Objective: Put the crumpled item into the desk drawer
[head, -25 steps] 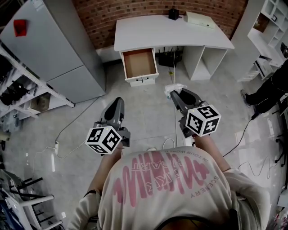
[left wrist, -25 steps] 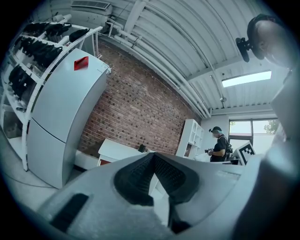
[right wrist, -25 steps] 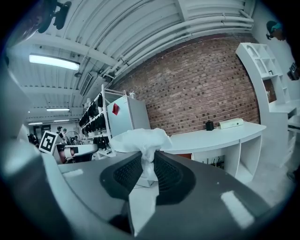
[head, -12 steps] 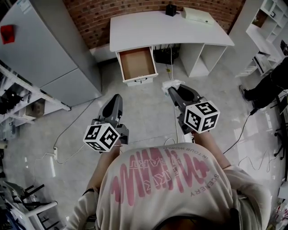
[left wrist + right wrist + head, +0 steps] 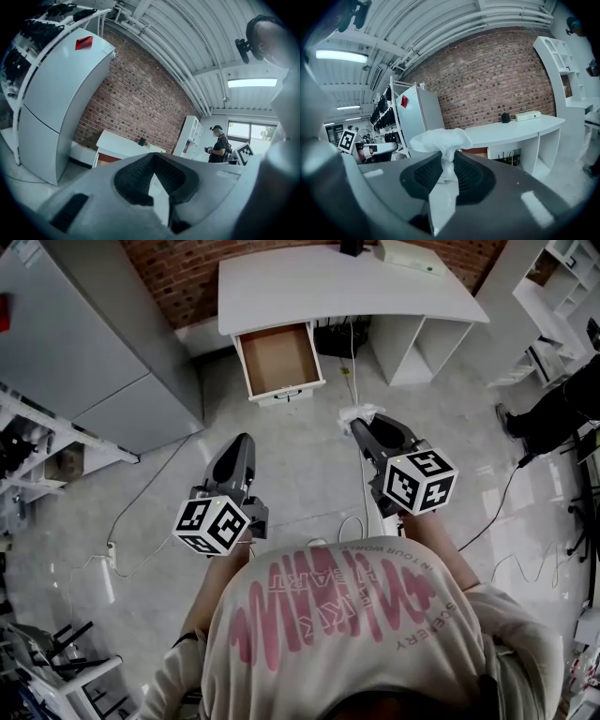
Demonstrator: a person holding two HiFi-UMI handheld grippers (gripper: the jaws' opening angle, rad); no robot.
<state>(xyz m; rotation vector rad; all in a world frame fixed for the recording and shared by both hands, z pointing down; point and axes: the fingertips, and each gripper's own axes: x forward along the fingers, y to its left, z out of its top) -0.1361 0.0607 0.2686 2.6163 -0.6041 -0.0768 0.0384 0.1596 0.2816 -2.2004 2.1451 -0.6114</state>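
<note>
- The desk point(image 5: 347, 282) is cut off at the top edge of the head view; its drawer point(image 5: 278, 360) stands open.
- The right gripper point(image 5: 360, 425) is clamped on the crumpled paper point(image 5: 440, 139), which bulges past the tips, well apart from the drawer.
- The left gripper point(image 5: 241, 441) has its jaws together, empty.

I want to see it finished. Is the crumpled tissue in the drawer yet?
No, the crumpled tissue is pinched in the right gripper, and the drawer is empty.

Crumpled white item point(image 5: 440, 139), pinched upright — desk drawer point(image 5: 277, 360) pulled open
</note>
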